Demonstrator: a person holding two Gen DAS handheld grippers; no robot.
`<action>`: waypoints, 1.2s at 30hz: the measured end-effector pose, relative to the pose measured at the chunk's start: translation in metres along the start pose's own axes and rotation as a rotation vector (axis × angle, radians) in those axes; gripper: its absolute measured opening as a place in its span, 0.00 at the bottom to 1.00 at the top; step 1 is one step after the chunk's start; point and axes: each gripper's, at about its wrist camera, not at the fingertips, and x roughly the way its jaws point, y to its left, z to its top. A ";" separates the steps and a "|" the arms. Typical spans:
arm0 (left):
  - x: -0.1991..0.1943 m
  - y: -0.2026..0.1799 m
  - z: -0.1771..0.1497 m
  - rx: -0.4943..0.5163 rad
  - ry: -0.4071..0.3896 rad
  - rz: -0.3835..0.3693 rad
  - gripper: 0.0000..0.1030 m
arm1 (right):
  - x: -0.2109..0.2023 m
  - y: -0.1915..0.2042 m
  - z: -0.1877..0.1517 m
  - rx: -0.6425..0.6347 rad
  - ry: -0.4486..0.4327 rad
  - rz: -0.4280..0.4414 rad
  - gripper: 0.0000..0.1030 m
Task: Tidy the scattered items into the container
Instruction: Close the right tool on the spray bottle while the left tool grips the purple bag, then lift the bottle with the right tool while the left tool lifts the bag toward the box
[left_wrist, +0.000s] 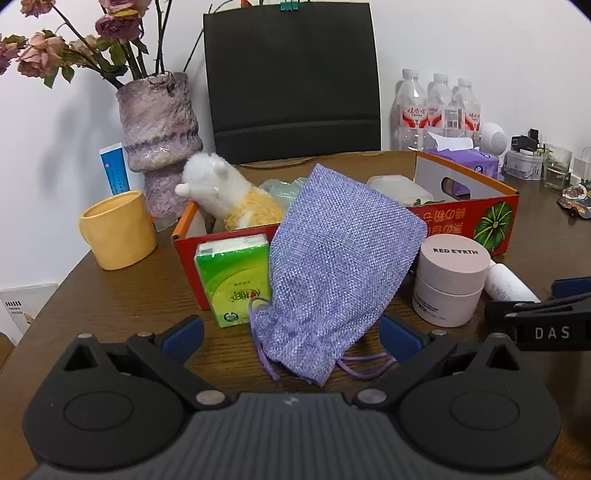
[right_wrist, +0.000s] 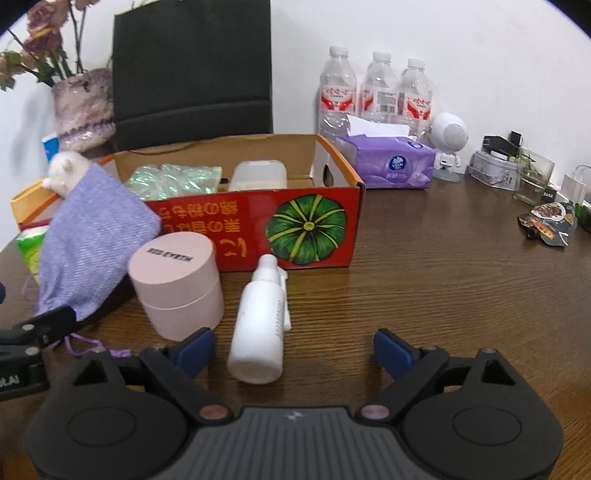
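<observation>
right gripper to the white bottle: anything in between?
Nothing visible. The white bottle lies on its side on the table, its base already between the open right gripper fingers. The pink jar stands close on the bottle's left, beside the left finger, not across the path.

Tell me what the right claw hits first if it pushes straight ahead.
Most likely the white spray bottle, lying between the open right claw fingers, nearer the left one. Beyond it stands the red cardboard box.
</observation>
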 end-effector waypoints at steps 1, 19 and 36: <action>0.003 0.000 0.001 0.001 0.006 -0.001 1.00 | 0.002 0.000 0.001 0.002 0.004 -0.003 0.82; 0.029 0.007 0.006 -0.026 0.118 -0.096 0.77 | 0.002 0.020 0.005 -0.107 -0.028 0.061 0.34; 0.013 0.004 0.004 -0.022 0.053 -0.086 0.27 | -0.001 0.024 0.003 -0.138 -0.036 0.072 0.27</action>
